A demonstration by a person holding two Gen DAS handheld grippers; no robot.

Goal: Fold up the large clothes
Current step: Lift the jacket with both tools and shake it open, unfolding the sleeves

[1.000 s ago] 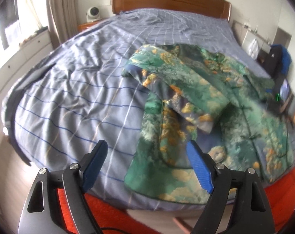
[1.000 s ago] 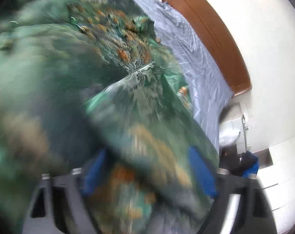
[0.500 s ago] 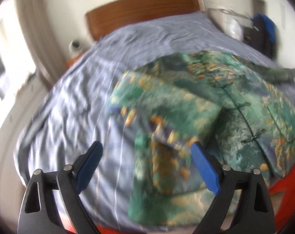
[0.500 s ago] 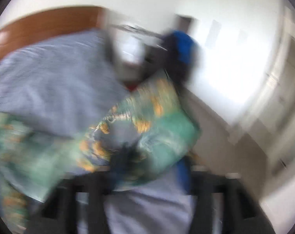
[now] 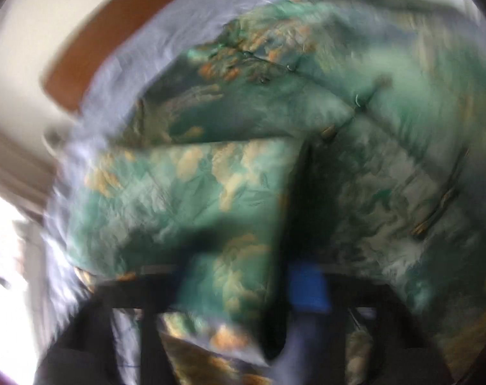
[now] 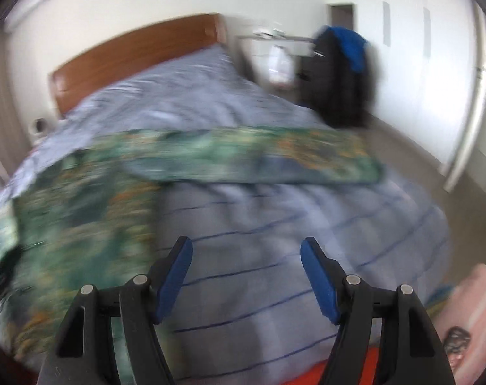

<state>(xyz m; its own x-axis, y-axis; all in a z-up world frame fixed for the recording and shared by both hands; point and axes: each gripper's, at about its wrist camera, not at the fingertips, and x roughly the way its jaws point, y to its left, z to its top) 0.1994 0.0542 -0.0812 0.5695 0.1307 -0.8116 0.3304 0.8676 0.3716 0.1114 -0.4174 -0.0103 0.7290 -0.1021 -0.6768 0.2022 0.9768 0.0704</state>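
Left gripper (image 5: 243, 292) close in, fingers hidden in blur with a flap of the green jacket (image 5: 185, 192) lying between them — clenched on it or not, cannot tell. Right gripper (image 6: 244, 276) released, fingers spread over bare blue bed cover (image 6: 275, 231). Best to carry the flap low and flat across the body, then smooth. One jacket on one bed, one sleeve (image 6: 259, 160) stretched out right. Farther back — one headboard (image 6: 140, 51), one dark bag (image 6: 336, 80).
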